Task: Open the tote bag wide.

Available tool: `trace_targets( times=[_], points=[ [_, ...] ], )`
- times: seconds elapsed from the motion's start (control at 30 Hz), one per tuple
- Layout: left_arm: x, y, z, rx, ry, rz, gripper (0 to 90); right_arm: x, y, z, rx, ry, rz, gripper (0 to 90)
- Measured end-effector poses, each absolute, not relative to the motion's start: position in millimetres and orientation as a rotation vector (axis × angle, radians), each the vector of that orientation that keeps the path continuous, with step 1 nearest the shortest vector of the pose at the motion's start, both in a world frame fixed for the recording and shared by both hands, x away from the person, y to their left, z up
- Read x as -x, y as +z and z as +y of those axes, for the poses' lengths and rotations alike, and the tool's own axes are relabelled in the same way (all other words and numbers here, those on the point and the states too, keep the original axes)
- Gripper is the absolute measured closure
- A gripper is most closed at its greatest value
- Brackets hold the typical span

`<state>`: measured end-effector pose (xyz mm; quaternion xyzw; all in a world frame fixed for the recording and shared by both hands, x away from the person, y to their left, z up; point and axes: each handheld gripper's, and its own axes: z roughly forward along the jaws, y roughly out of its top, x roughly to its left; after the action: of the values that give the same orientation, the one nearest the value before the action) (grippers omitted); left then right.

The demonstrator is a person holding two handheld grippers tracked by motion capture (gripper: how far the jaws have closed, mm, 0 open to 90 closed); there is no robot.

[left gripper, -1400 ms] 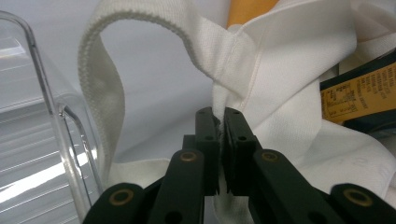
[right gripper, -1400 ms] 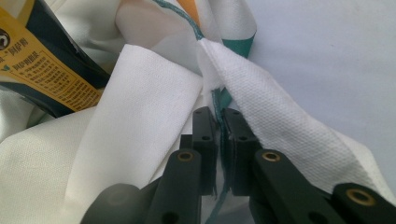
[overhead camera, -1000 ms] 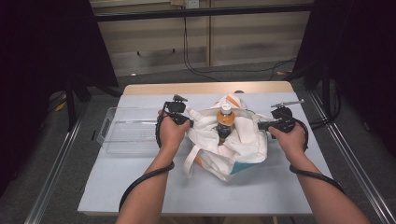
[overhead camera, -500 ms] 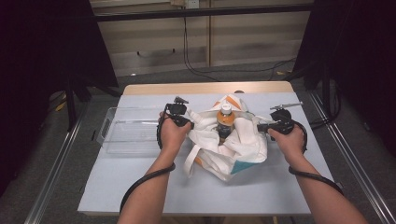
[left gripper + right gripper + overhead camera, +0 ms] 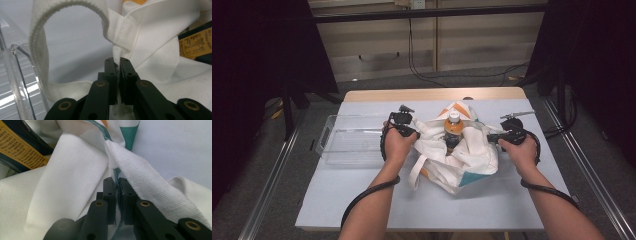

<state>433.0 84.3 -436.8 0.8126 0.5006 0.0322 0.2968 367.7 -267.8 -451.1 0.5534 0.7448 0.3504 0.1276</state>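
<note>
A white cloth tote bag (image 5: pixel 462 155) with orange and teal patches lies in the middle of the table. An orange-labelled bottle (image 5: pixel 453 131) with a white cap stands inside its mouth. My left gripper (image 5: pixel 416 133) is shut on the bag's left rim, the cloth (image 5: pixel 140 42) pinched between the jaws where a looped strap (image 5: pixel 40 47) joins. My right gripper (image 5: pixel 490 137) is shut on the right rim, pinching white cloth (image 5: pixel 75 177) at a teal-edged seam. The bottle's yellow label (image 5: pixel 17 147) shows at the upper left of the right gripper view.
A clear plastic tray (image 5: pixel 352 142) lies on the table to the left of the bag, its rim (image 5: pixel 20 75) close beside my left gripper. The grey table top (image 5: pixel 492 200) runs toward the front edge. Black curtains and cables stand behind.
</note>
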Motion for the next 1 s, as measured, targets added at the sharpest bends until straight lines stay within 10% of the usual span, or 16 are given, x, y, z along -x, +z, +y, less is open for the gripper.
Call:
trace_targets(
  times=[1.0],
  points=[
    [-434.6,-424.5,83.7,-2.141,0.105,1.325,85.8,-379.7,-427.2,-259.0,-1.526,1.091,2.139,64.3]
  ],
)
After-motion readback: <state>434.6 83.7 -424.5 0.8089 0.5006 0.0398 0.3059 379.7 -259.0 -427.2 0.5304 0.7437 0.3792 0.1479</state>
